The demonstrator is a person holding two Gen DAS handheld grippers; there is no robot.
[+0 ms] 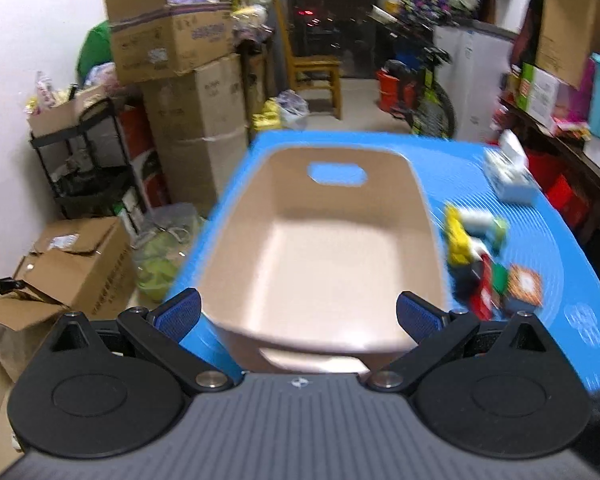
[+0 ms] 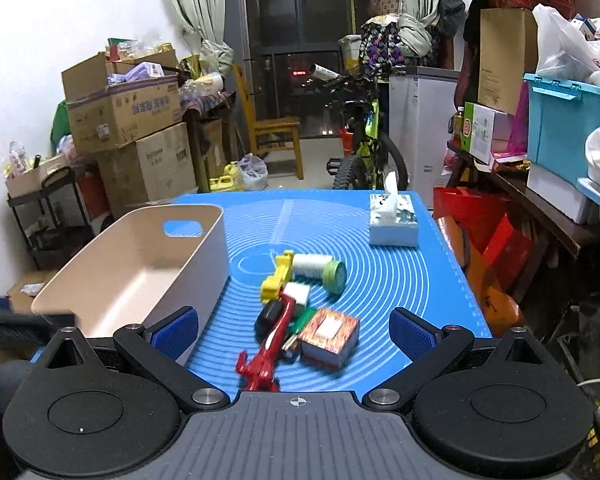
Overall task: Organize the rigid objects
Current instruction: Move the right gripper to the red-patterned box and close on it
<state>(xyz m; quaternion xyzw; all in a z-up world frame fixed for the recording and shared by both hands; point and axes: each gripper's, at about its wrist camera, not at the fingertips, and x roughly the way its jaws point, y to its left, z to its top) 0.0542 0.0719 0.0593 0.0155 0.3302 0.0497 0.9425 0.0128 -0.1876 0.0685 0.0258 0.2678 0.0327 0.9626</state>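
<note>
A beige plastic bin (image 1: 320,248) with a handle slot stands empty on the blue mat (image 1: 560,248); it also shows at the left in the right wrist view (image 2: 140,272). A pile of small objects lies right of it: a yellow toy (image 2: 278,276), a white jar with a green lid (image 2: 320,270), a red toy (image 2: 268,348), a black piece (image 2: 269,316) and a patterned small box (image 2: 330,338). The pile shows blurred in the left wrist view (image 1: 484,264). My left gripper (image 1: 298,314) is open above the bin's near rim. My right gripper (image 2: 294,332) is open over the pile, holding nothing.
A tissue box (image 2: 392,220) stands at the mat's far right. Stacked cardboard boxes (image 2: 136,136), a black cart (image 1: 84,160), a wooden chair (image 2: 274,132), a bicycle (image 2: 364,144) and cluttered shelves (image 2: 540,140) surround the table.
</note>
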